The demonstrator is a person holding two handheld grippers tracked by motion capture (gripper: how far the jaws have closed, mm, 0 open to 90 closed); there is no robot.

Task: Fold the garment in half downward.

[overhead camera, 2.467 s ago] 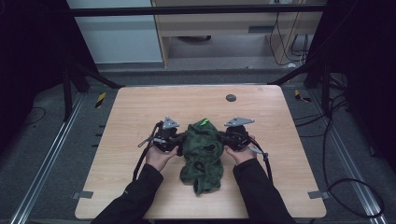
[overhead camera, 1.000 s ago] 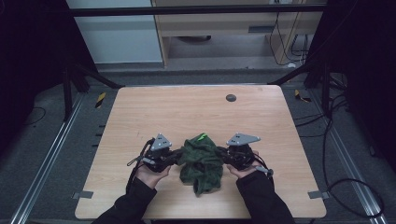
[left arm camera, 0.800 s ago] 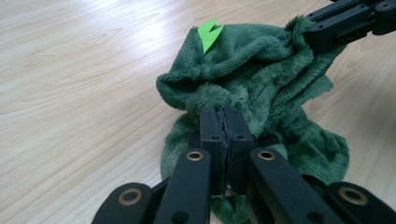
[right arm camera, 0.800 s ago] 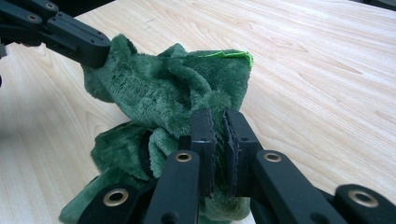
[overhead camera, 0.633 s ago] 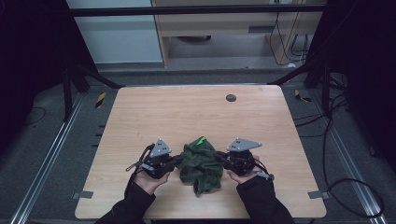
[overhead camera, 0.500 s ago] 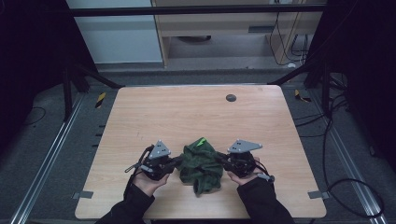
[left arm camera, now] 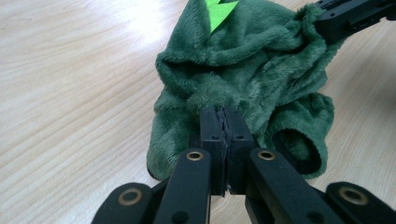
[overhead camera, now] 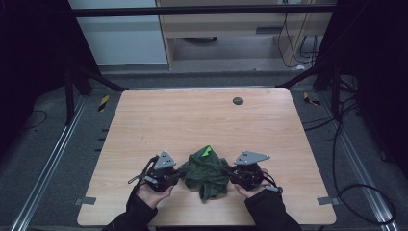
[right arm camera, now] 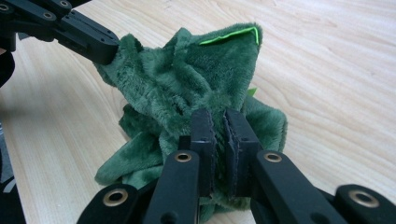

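A dark green plush garment (overhead camera: 207, 172) with a bright green tag lies bunched near the table's front edge, held between both hands. My left gripper (overhead camera: 179, 172) is shut on its left side; in the left gripper view the jaws pinch the green fleece (left arm camera: 243, 79) at my left gripper (left arm camera: 224, 114). My right gripper (overhead camera: 232, 172) is shut on its right side; in the right gripper view my right gripper (right arm camera: 217, 119) clamps a fold of the garment (right arm camera: 196, 79). The other gripper's black jaw (right arm camera: 88, 39) grips the far corner.
The light wooden table (overhead camera: 192, 120) has a small dark round disc (overhead camera: 237, 100) near its back edge. Metal rails run along the floor on both sides, with cables at the right. A cabinet stands beyond the table.
Both grippers have pulled the garment toward the front edge of the table and it has bunched tighter between them. Both stay shut on it.
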